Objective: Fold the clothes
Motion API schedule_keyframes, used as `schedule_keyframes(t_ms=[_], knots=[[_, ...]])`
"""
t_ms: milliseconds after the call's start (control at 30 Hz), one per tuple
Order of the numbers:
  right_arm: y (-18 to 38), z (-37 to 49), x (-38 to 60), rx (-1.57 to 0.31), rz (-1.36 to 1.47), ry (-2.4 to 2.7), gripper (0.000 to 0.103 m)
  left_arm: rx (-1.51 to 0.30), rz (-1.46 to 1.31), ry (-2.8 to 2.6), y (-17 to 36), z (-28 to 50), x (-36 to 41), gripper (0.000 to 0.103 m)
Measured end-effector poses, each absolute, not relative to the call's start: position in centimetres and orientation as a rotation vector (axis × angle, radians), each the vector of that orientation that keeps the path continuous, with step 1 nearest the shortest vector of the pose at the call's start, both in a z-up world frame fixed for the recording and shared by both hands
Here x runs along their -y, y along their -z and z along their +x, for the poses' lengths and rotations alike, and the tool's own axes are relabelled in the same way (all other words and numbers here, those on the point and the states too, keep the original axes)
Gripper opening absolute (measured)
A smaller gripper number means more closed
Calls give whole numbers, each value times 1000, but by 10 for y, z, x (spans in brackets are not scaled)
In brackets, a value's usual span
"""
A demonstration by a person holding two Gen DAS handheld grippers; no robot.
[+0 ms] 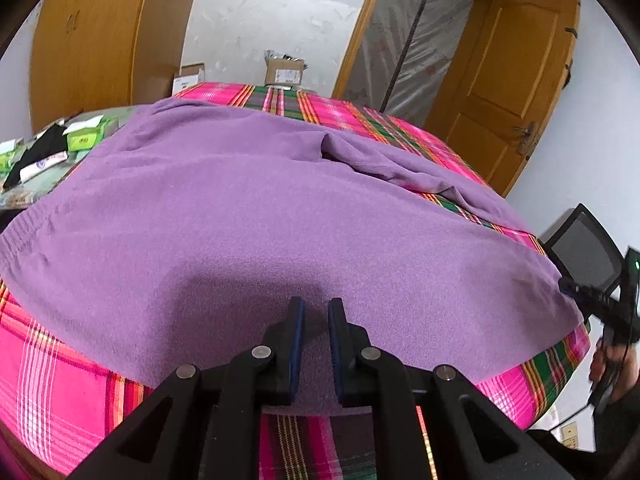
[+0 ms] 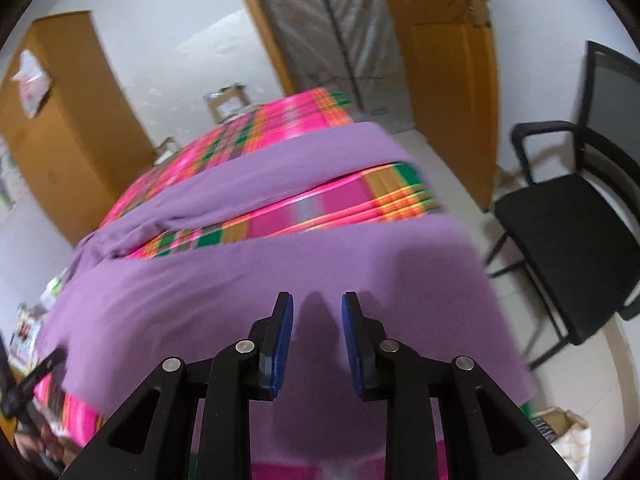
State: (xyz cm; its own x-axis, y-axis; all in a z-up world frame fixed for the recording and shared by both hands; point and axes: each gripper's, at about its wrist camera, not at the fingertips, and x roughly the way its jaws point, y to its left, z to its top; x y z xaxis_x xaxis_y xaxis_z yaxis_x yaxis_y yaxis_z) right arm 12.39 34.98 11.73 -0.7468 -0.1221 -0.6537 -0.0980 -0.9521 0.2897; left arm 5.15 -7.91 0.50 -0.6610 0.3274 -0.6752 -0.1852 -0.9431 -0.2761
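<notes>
A purple garment (image 1: 248,216) lies spread flat on a table covered with a pink, green and orange plaid cloth (image 1: 52,384). One sleeve (image 1: 404,160) stretches out to the far right. My left gripper (image 1: 316,308) is open with a narrow gap and empty, just above the garment's near hem. My right gripper (image 2: 316,304) is open and empty, hovering over the garment's body (image 2: 248,276) near its right edge; the sleeve (image 2: 280,168) lies beyond a strip of bare plaid cloth (image 2: 320,204). The right gripper also shows in the left wrist view (image 1: 600,300) at the garment's right corner.
Green and white packets and a black item (image 1: 60,144) lie at the table's far left. Cardboard boxes (image 1: 284,70) stand behind the table. A black chair (image 2: 568,224) stands on the floor to the right. A wooden wardrobe (image 1: 88,36) and a door (image 1: 516,76) line the walls.
</notes>
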Motion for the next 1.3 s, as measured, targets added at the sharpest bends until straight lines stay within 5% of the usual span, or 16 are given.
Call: schedule_keyframes(t_ms=[167, 300, 500, 867, 933, 1033, 1300], knots=[[-111, 130, -325, 316, 1108, 2839, 27, 240, -1118, -2567, -13, 56, 62, 12], [-114, 130, -348, 377, 1093, 2868, 27, 184, -1073, -2512, -20, 62, 36, 12], [-114, 135, -433, 710, 1135, 2988, 25, 145, -1081, -2465, -18, 55, 13, 12], [-115, 78, -397, 646, 1113, 2836, 24, 60, -1096, -2449, -15, 46, -11, 12], [-110, 73, -412, 710, 1150, 2843, 13, 51, -1109, -2449, -11, 46, -12, 12], [-112, 81, -436, 723, 1168, 2918, 10, 57, -1083, -2454, -8, 48, -10, 12], [-112, 129, -494, 861, 1165, 3075, 17, 52, -1037, -2467, -5, 50, -10, 13]])
